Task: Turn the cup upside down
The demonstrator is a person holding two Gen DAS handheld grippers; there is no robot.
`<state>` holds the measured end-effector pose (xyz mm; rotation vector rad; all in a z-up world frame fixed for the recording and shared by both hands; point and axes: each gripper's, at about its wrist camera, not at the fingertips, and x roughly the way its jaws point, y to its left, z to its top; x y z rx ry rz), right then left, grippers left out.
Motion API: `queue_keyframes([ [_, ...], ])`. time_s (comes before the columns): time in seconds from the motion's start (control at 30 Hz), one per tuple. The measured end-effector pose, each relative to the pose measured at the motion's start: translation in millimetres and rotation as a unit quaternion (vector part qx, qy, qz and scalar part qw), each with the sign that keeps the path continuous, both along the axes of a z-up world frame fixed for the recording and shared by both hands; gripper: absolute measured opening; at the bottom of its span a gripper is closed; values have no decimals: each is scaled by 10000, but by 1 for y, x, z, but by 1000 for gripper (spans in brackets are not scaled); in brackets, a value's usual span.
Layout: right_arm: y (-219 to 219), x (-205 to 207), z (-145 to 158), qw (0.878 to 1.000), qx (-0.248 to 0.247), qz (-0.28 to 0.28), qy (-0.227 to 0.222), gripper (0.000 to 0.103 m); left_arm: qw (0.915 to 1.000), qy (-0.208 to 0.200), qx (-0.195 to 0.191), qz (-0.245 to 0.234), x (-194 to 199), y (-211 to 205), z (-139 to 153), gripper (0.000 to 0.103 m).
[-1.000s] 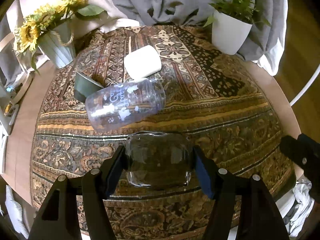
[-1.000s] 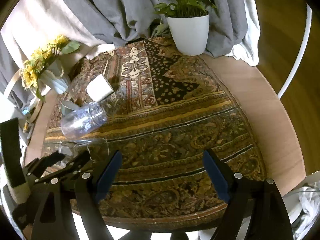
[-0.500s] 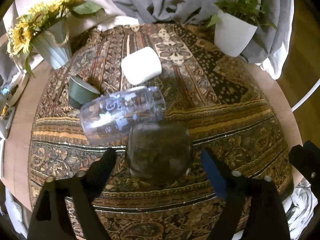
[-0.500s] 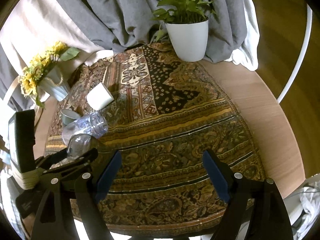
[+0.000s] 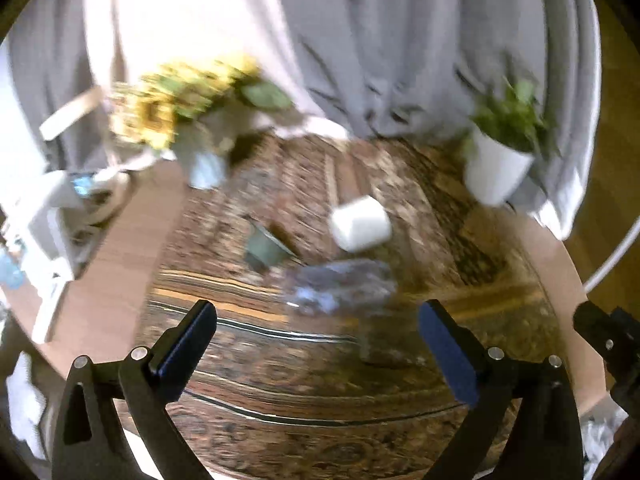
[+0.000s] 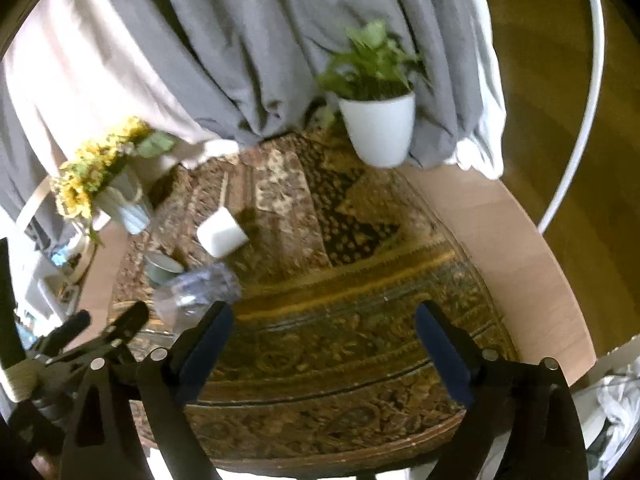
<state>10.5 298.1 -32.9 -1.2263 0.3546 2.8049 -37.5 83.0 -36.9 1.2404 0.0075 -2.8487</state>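
Note:
The clear glass cup (image 5: 386, 344) stands on the patterned cloth, blurred, just ahead of my left gripper (image 5: 318, 344) and right of its middle. The left gripper is open and empty, raised and drawn back from the cup. My right gripper (image 6: 320, 340) is open and empty over the cloth's front part. In the right wrist view the cup is hidden behind the left gripper's black arm (image 6: 108, 336) and the right gripper's left finger.
A clear printed jar (image 5: 340, 284) (image 6: 196, 292) lies on its side behind the cup. A white cup (image 5: 360, 228) (image 6: 220, 236) and a green cup (image 5: 266, 246) (image 6: 162, 268) lie beyond. A sunflower vase (image 5: 204, 160) stands back left, a white plant pot (image 6: 378, 128) back right.
My left gripper let go of the glass cup, opened wide and pulled back and up; the cup stays on the cloth. The right gripper stayed open and drew back a little.

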Motion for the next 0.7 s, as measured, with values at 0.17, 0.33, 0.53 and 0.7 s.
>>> queue_keyframes([
  [0.17,-32,4,18,9991,57,373,188,94,9991,194,-161,347,16,-30,16,103],
  [0.33,-57,13,26,9973,101,689,212,94,9982,217,-221,506,34,-50,23,103],
  [0.53,-76,25,29,9965,183,789,199,94,9991,104,-195,368,48,-61,22,103],
  [0.7,-84,33,29,9970,230,721,188,94,9993,125,-310,171,51,-63,24,103],
])
